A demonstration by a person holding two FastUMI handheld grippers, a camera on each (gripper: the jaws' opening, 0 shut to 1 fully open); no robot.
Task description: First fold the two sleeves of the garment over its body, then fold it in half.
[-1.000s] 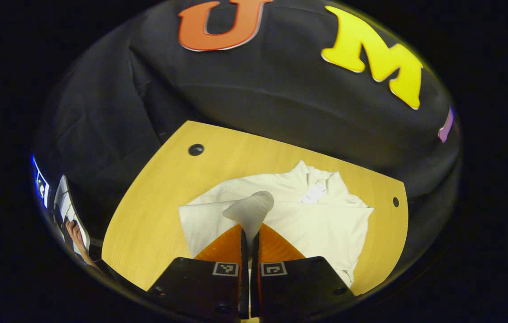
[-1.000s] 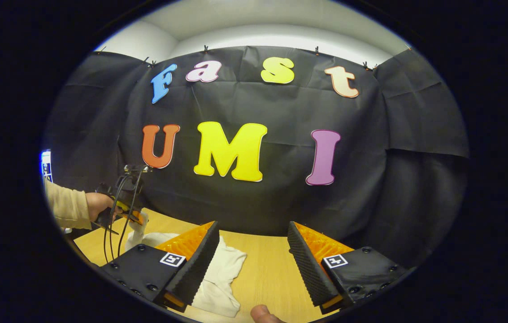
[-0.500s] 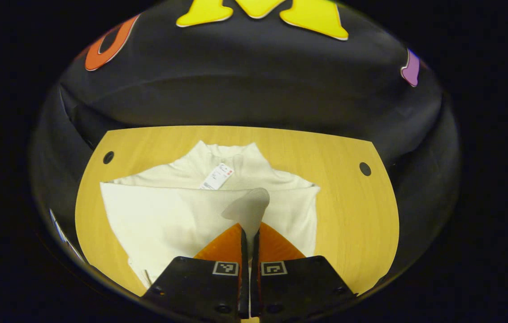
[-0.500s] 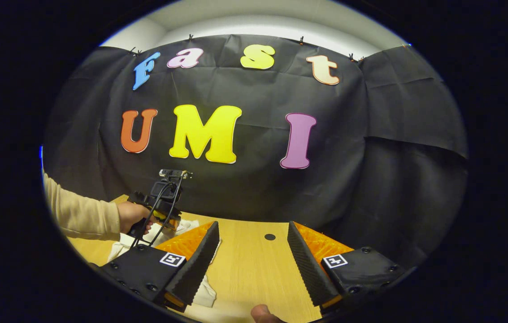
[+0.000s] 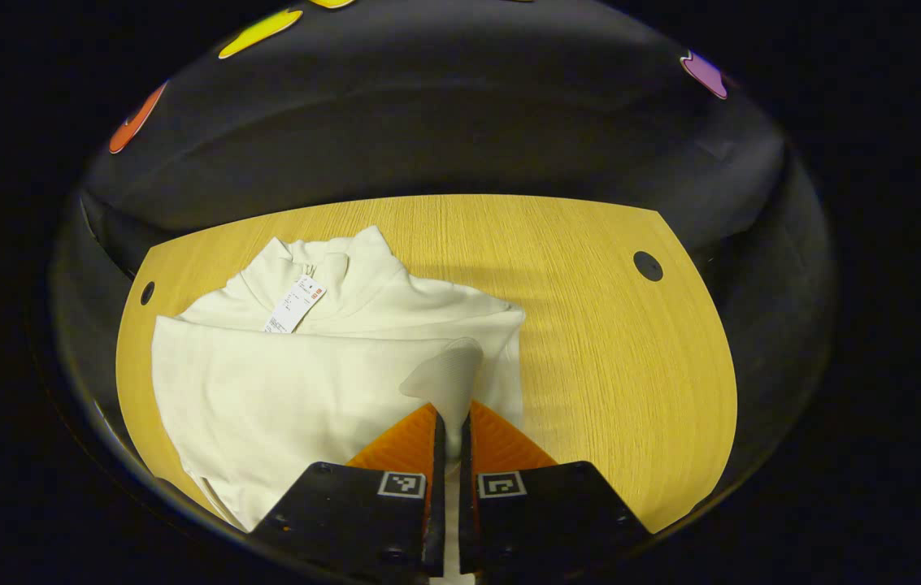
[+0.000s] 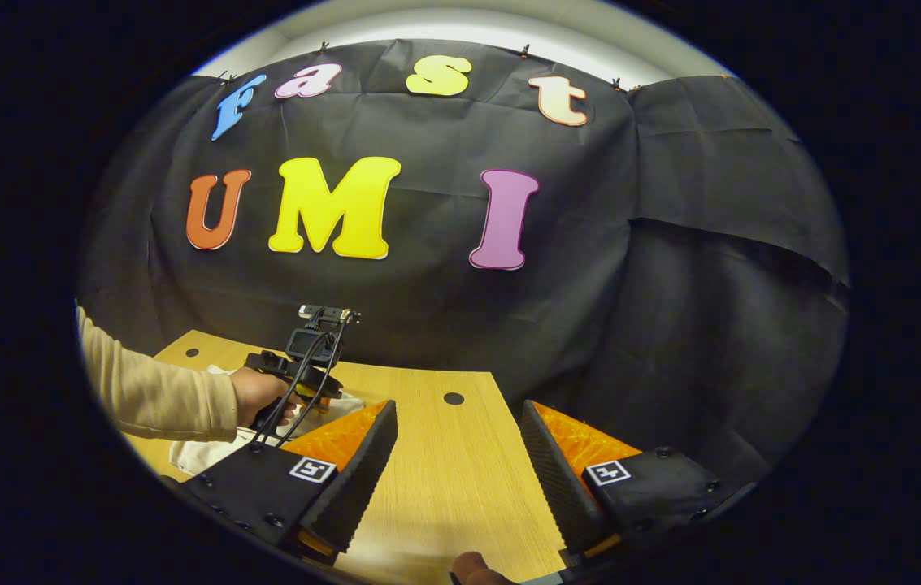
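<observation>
Two hand-held grippers, two different jobs at this instant. Left hand-held gripper (image 5: 450, 406) has its fingers pressed together on a sleeve cuff (image 5: 445, 374), which sticks up out of the tips; pinching at the cuff end makes sense, since the rest of the sleeve will trail wherever the cuff goes. White turtleneck top (image 5: 289, 382) lies on the left half of the wooden surface (image 5: 614, 357), collar (image 5: 322, 268) toward the booth wall, paper tag (image 5: 294, 304) on top near the neck. Body reads as a compact rectangle with a straight fold edge across the chest, so at least one sleeve looks already laid over it; my read is the held cuff is the second sleeve being carried across, though I can't tell how much of it is off the cloth. Right hand-held gripper (image 6: 457, 447) hangs wide open over bare wood, holding nothing, off to the garment's side, probably parked clear. Right gripper view also catches the person's hand (image 6: 258, 395) gripping the left unit over the cloth.
</observation>
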